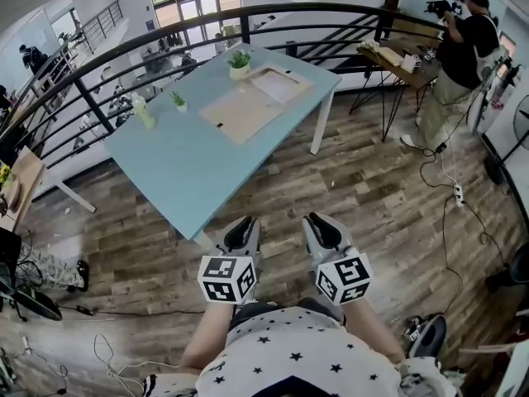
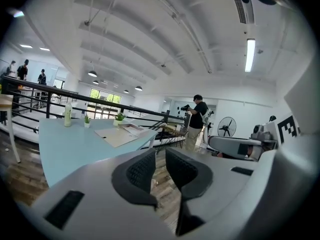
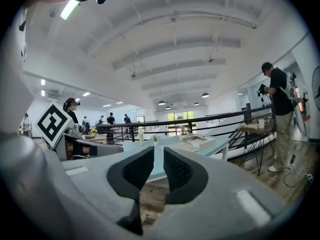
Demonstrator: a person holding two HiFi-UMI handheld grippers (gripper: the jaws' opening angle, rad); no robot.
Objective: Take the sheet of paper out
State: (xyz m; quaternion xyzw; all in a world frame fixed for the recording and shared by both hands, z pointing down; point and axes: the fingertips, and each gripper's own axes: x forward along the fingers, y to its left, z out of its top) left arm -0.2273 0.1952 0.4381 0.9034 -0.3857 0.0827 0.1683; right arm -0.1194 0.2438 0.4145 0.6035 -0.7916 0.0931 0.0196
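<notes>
We find the left gripper point(image 1: 241, 226) with its jaws a little apart and nothing between them; its own view shows only floor through the gap. The right gripper point(image 1: 321, 222) stands the same, with a narrow gap and no load. Both are held low, close to the person's body, short of the near edge of the blue table point(image 1: 182, 172).

The task's thing lies well apart from them, toward the table's far end: a flat brown folder point(image 1: 241, 112) with a pale sheet of paper point(image 1: 279, 83) at its far side. Whether that sheet sits inside a cover or a shallow tray we cannot tell. A potted plant point(image 1: 239, 60) stands just beyond it.

Our judgement is that the approach is the step in hand. We recommend one gripper pin the brown cover, while the other opens wider and takes the sheet by a free edge, drawing it flat to avoid creasing.
</notes>
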